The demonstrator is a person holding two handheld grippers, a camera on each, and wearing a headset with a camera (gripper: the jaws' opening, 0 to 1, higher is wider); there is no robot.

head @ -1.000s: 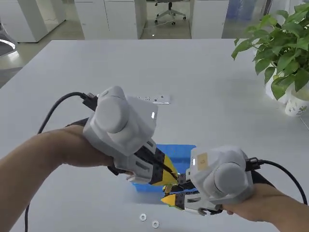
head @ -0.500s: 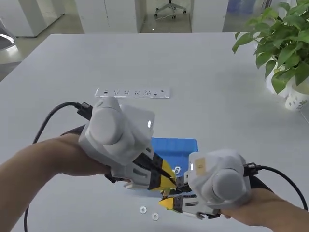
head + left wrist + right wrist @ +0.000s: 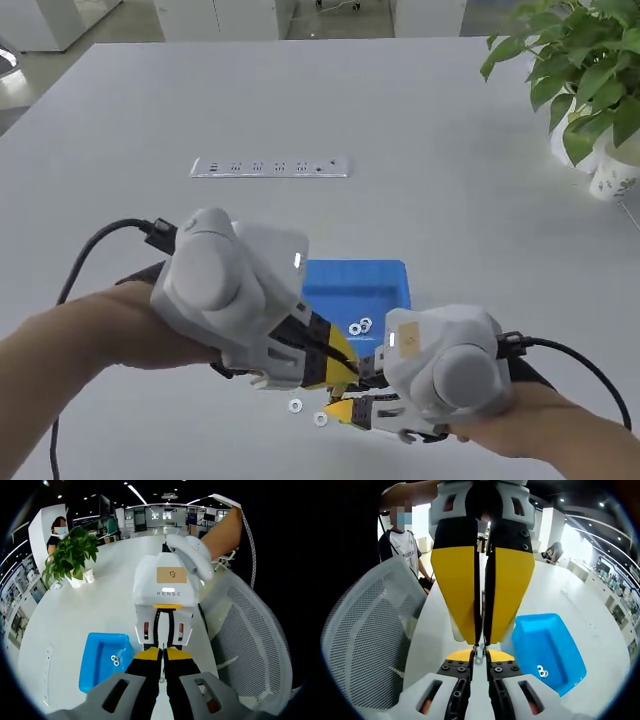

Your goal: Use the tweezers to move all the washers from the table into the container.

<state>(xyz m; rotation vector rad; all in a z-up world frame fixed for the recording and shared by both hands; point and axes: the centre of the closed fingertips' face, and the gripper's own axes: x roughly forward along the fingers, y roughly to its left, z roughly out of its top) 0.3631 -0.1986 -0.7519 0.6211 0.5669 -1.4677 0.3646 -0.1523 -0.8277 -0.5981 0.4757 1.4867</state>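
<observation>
– Down at the near table edge, the left gripper (image 3: 338, 360) was clenched on the thin metal tweezers (image 3: 479, 658), nose to nose with the right gripper (image 3: 345, 408)!
– And the right one?
– Jaws nearly together at the tweezers' end; couldn't tell if they bit. Looked like a regrip, to aim the tips. Right beside them, two small steel washers (image 3: 295, 405) lay on the white table (image 3: 450, 180). Just beyond, the blue plastic container (image 3: 390, 285) held two more washers (image 3: 360, 326).
</observation>
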